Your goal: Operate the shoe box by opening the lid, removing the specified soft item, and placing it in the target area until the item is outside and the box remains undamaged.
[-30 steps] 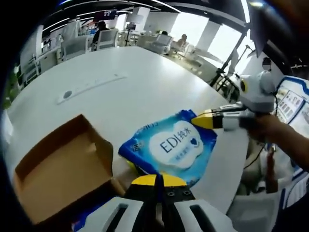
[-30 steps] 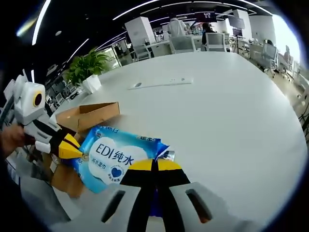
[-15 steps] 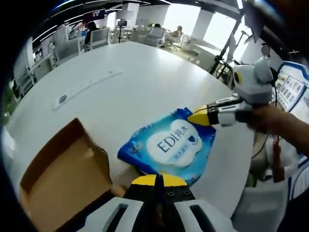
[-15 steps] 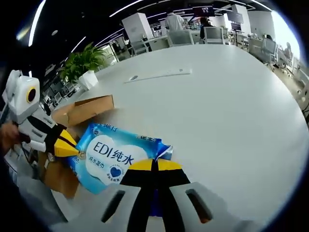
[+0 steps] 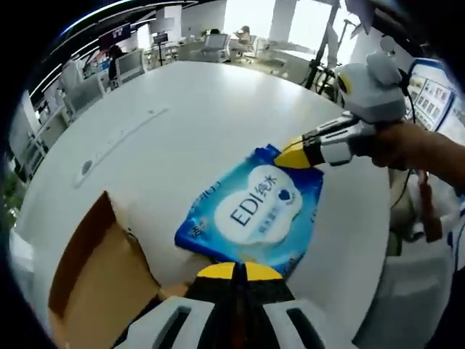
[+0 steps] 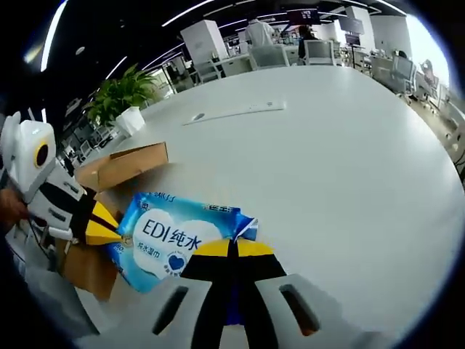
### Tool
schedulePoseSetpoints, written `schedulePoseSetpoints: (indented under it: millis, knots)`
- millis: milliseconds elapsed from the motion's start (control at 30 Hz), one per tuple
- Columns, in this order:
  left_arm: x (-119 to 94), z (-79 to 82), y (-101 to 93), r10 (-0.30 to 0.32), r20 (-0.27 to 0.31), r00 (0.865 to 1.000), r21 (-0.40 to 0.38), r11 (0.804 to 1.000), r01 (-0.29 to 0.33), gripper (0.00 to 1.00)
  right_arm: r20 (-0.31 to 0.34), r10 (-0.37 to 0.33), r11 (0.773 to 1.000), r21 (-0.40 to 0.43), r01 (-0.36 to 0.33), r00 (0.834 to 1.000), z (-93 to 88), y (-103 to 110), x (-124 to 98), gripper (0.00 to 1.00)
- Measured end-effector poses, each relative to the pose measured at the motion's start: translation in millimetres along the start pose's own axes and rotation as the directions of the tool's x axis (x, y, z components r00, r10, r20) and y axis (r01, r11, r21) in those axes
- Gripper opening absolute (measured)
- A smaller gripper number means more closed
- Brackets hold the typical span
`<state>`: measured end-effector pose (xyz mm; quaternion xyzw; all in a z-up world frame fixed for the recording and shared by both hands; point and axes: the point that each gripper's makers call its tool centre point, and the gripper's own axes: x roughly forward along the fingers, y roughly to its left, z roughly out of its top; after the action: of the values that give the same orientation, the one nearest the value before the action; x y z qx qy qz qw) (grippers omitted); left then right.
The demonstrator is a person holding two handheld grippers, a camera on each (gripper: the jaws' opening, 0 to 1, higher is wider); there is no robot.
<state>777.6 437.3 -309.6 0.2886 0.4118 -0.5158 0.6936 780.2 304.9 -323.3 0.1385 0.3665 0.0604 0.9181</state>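
While both grippers pinch the same blue pack, it hangs stretched between them above the white table (image 5: 218, 123) rather than lying flat, which looks like a two-handed carry meant to keep the soft, floppy item from sagging or folding on its way to wherever it is to be set down. At the bottom of the left gripper view the left gripper (image 5: 235, 272) has its yellow-tipped jaws pressed together on the near edge of the wet-wipe pack (image 5: 251, 211), and the right gripper (image 5: 296, 155) reaches in from the right, held by a person's hand (image 5: 403, 145), its tips clamped on the far corner of the pack. In the right gripper view the same hold reads from the other end: the right gripper (image 6: 232, 249) is closed on the crimped corner nearest it, and the left gripper (image 6: 107, 227) comes in from the left and bites the opposite edge. The pack is out of the box, held over the table just right of the opened cardboard shoe box (image 5: 94, 283), whose brown flaps stand up and look uncrumpled, though its inside is poorly seen. Printed on the pack's white cloud-shaped panel is "EDI" followed by Chinese characters, with a small dark heart beneath; the finer lines of print are too small to read. Farther out on the table lies a long flat white strip (image 5: 120, 138), and a potted plant (image 6: 123, 94) stands beyond the table's far left edge.
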Motion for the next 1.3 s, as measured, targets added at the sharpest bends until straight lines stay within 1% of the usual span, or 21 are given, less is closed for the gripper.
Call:
schedulePoseSetpoints:
  millis: [33, 67, 167, 333, 367, 400, 533, 700, 800, 900, 1033, 1300]
  knots:
    - [1, -1.2, -0.6, 0.008, -0.005, 1.0, 0.031, 0.999, -0.008, 0.02, 0.0, 0.0, 1.0, -0.001, 0.0, 1.0, 0.4, 0, 0, 0.0]
    - [0, -1.6, -1.1, 0.013, -0.007, 1.0, 0.045, 0.999, -0.013, 0.02, 0.0, -0.001, 1.0, -0.004, 0.001, 1.0, 0.4, -1, 1, 0.0]
    - [-1, -2.1, -1.7, 0.016, -0.009, 1.0, 0.06, 0.998, -0.015, 0.04, 0.0, -0.003, 1.0, -0.006, 0.003, 1.0, 0.3, -1, 1, 0.0]
    - [-10, -0.6, -1.9, 0.012, 0.017, 1.0, 0.046, 0.999, -0.012, 0.08, 0.0, -0.004, 1.0, -0.002, 0.004, 1.0, 1.2, 1, -1, 0.0]
    - [-11, 2.9, -2.2, 0.01, 0.039, 0.999, 0.041, 0.999, -0.012, 0.09, 0.003, 0.001, 1.0, 0.002, -0.001, 1.0, 2.4, 1, -1, 0.0]
    - [-12, 3.9, -1.8, 0.008, 0.045, 0.999, 0.017, 1.0, -0.009, 0.1, 0.0, 0.0, 1.0, 0.005, 0.0, 1.0, 2.2, 0, -1, 0.0]
    - [-14, 4.4, 0.0, 0.003, 0.057, 0.998, -0.001, 1.0, -0.003, 0.12, 0.001, -0.004, 1.0, 0.0, 0.004, 1.0, 2.5, -2, -1, 0.0]
    - [-24, 10.4, -0.5, -0.009, 0.108, 0.994, -0.046, 0.999, 0.015, 0.15, -0.002, -0.009, 1.0, 0.0, 0.009, 1.0, 2.5, -2, -3, 0.0]
    - [-30, 12.3, 0.0, -0.01, 0.126, 0.992, -0.058, 0.998, 0.018, 0.16, -0.006, -0.024, 0.999, -0.03, 0.023, 1.0, 2.7, -1, -4, 0.01]
    - [-36, 15.1, 1.3, -0.008, 0.151, 0.989, -0.072, 0.997, 0.019, 0.16, -0.012, -0.023, 0.999, -0.025, 0.023, 1.0, 2.6, -2, -5, 0.02]
    - [-43, 16.1, 2.3, -0.002, 0.168, 0.986, -0.077, 0.997, 0.016, 0.17, -0.009, -0.037, 0.999, -0.036, 0.037, 0.999, 4.2, -4, -9, 0.04]
    - [-53, 11.6, 3.4, 0.002, 0.189, 0.982, -0.088, 0.996, 0.015, 0.19, 0.002, -0.042, 0.997, -0.071, 0.042, 0.999, 11.4, -5, -20, 0.09]
